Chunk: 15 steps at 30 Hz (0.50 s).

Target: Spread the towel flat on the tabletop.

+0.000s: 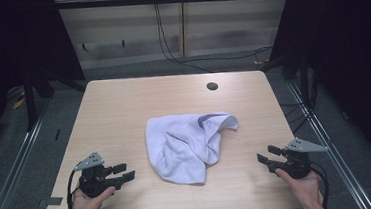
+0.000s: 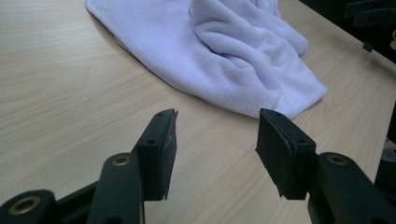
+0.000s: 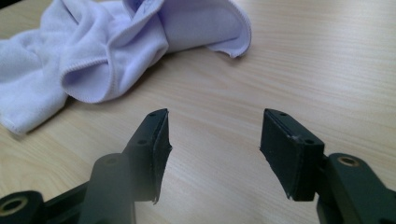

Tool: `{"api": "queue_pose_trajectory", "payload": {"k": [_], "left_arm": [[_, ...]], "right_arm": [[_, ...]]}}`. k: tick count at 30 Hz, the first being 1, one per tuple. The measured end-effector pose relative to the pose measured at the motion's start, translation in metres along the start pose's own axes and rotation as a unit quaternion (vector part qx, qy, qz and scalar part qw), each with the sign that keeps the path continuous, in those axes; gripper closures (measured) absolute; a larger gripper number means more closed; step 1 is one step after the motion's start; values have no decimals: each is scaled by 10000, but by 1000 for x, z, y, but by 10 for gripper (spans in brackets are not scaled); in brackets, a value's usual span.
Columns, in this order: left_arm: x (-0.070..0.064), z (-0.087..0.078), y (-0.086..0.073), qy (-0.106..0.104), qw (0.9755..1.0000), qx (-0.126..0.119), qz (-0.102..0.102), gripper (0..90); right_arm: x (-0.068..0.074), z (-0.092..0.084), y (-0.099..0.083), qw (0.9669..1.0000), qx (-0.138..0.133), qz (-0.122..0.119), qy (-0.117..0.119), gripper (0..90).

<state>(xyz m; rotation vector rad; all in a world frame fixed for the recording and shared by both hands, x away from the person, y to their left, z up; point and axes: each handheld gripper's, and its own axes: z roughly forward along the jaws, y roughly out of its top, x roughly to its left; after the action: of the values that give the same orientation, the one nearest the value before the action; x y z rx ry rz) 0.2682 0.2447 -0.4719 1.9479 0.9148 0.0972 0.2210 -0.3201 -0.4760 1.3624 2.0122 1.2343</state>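
Note:
A crumpled white cloth (image 1: 189, 144) lies in the middle of the wooden table (image 1: 123, 104). My left gripper (image 1: 125, 172) rests near the front left edge, held in a hand, jaws open and pointing at the cloth from a short way off. In the left gripper view the cloth (image 2: 224, 51) lies just beyond the open gripper (image 2: 217, 135), with nothing between the pads. My right gripper (image 1: 266, 156) sits at the front right, open too, aimed left at the cloth. From the right gripper view the cloth (image 3: 98, 51) is ahead and to the left of that gripper (image 3: 215, 133).
A round dark hole (image 1: 212, 86) is set in the table near its far edge. Cables (image 1: 169, 45) run down the back wall and across the floor. Dark frame posts stand on both sides. Bare wood surrounds the cloth.

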Motion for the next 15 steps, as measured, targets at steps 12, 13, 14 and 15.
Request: {"api": "queue_pose_trajectory", "payload": {"k": [12, 13, 14, 15], "left_arm": [[15, 18, 11, -109, 9996, -122, -242, 449], [17, 20, 13, -162, 9995, -94, -263, 435], [18, 23, 15, -154, 9995, -82, -263, 433], [19, 25, 17, -151, 9996, -91, -231, 443]], "right_arm": [[8, 27, 11, 9961, 399, 13, 791, 327], [11, 31, 15, 9950, 372, -15, 928, 329], [15, 35, 19, 9949, 342, -106, 939, 329], [18, 40, 23, 9940, 360, -168, 1017, 329]]}}
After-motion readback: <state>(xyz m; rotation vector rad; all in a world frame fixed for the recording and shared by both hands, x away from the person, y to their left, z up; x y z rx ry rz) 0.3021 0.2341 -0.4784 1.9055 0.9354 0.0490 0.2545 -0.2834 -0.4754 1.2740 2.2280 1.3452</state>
